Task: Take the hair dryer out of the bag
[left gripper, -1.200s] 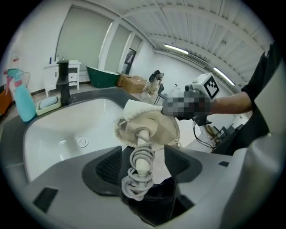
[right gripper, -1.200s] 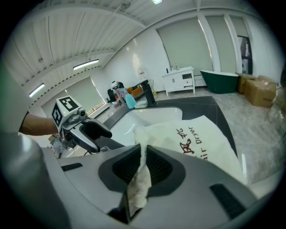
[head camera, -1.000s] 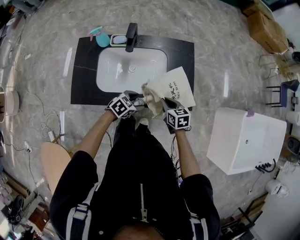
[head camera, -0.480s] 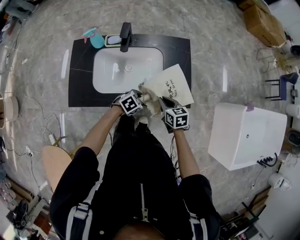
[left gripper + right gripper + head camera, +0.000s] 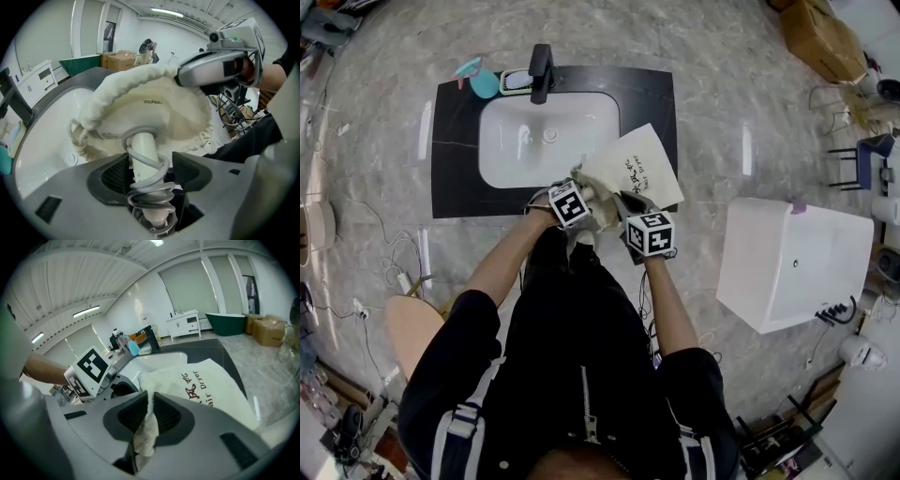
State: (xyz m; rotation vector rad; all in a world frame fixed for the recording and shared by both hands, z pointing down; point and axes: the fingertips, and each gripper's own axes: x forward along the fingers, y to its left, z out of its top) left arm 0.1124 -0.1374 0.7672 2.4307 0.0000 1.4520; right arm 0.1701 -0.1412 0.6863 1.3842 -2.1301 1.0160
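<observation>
OK, our left hand-held gripper (image 5: 149,173) is clamped on the hair dryer (image 5: 143,150) handle, cord (image 5: 151,188) coiled round it; dryer's head sits inside the bag (image 5: 154,103) on the bench (image 5: 652,94). Right hand-held gripper (image 5: 149,416) pinches the bag's rim, jaws nearly closed. We judge: dryer rigid, smooth, fairly heavy, so handle's the hold; bag limp, light.

The bag (image 5: 636,169) is cream cloth with a drawstring rim and dark print. It lies on the dark tabletop (image 5: 459,150), a fold of its rim pinched in the right tongs (image 5: 149,413). From its open mouth sticks the hair dryer (image 5: 143,152): only 1 white handle shows, wound with grey cord (image 5: 149,186) and clamped in the left tongs (image 5: 150,164).
</observation>
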